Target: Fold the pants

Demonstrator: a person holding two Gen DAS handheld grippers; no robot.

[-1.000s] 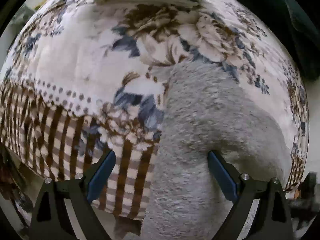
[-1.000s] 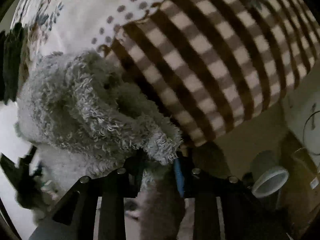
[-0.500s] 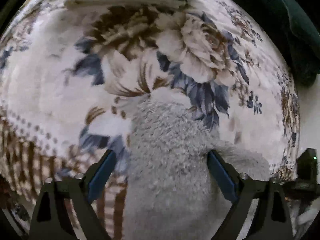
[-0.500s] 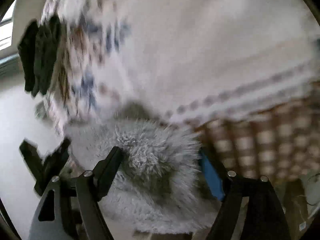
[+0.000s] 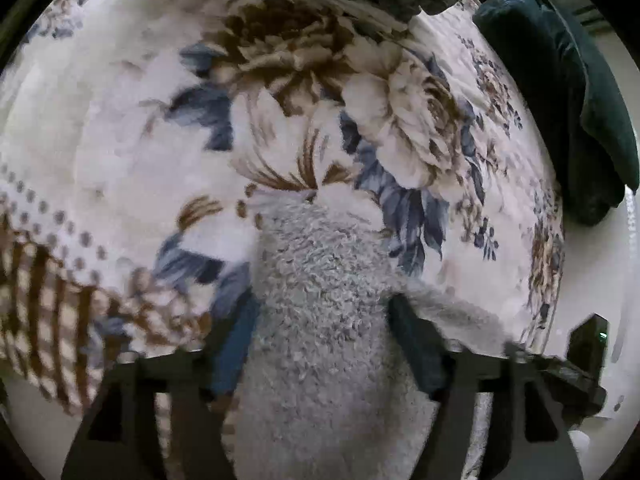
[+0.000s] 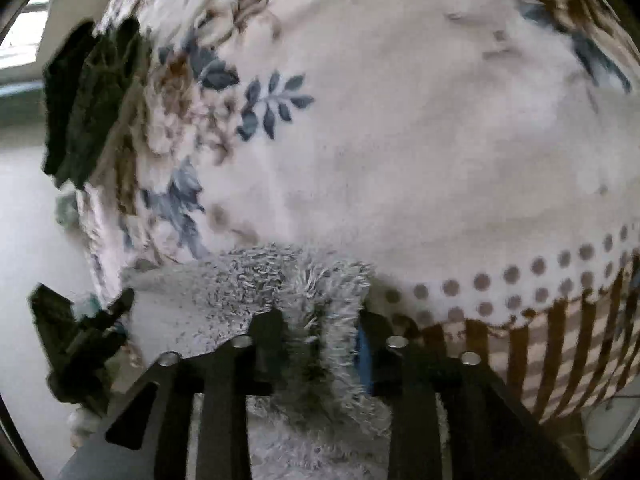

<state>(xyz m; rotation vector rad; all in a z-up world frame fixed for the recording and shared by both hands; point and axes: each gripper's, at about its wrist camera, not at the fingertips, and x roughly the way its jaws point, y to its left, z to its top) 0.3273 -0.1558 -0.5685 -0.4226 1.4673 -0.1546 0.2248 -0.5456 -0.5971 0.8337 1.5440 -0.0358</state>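
The grey fleece pants [image 5: 320, 248] lie in a thick bundle on a floral blanket [image 5: 120, 140]. My left gripper [image 5: 320, 304] points steeply down, and the bundle fills the gap between its blue pads. In the right wrist view a fluffy fold of the pants [image 6: 224, 280] rests on the white middle of the blanket [image 6: 400, 140]. My right gripper [image 6: 320, 320] is closing, with a tuft of that fold pinched between its fingers. The rest of the pants hangs below both grippers, out of sight.
Dark green clothes [image 5: 560, 100] are piled at the blanket's far right edge; in the right wrist view dark green clothes [image 6: 88, 100] sit at the left. The brown striped border [image 6: 560, 352] marks the blanket's near edge. Pale floor [image 6: 24, 240] lies beyond.
Both grippers carried the grey fleece from the striped border toward the flowered middle of the blanket. The left jaws narrowed onto the bundle. The right jaws widened, then drew in on the tuft.
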